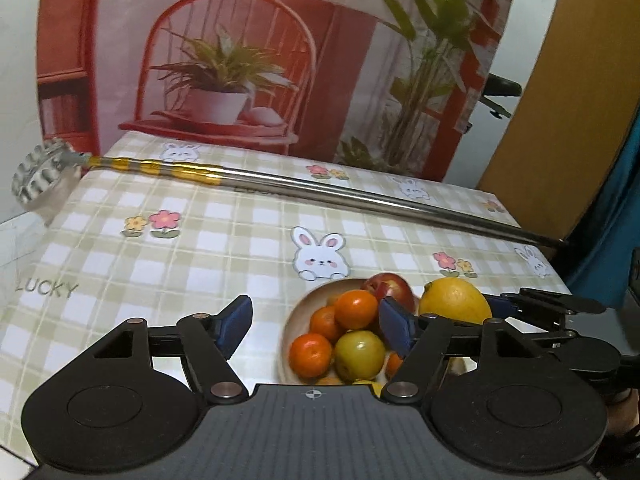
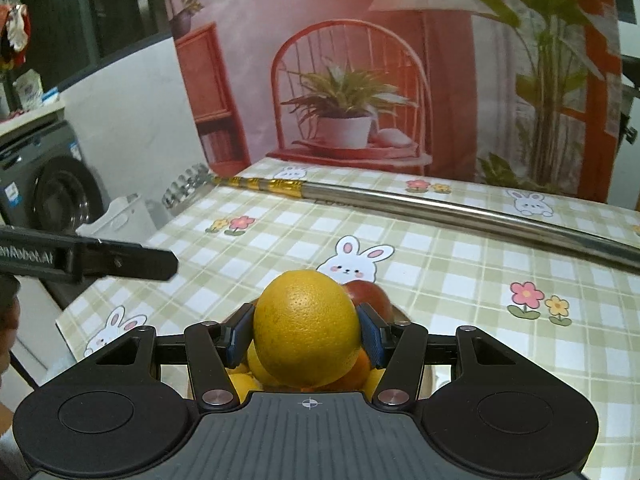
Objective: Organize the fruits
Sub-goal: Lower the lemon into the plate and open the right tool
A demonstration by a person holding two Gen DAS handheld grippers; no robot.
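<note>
my right gripper (image 2: pixel 306 336) clamped across the big yellow citrus (image 2: pixel 307 328), right over the bowl (image 1: pixel 298 312) | feels firm, heavyish, pebbly skin so decent grip, hold at widest part | left gripper (image 1: pixel 316 322) spread wide, empty | metal pole (image 2: pixel 460 210) lying further back

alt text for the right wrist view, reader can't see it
The right gripper is closed on a large yellow citrus fruit, above a bowl of more fruit, mostly hidden. Behind it, a metal pole lies across the checked bunny tablecloth; the left gripper enters from the left.
</note>
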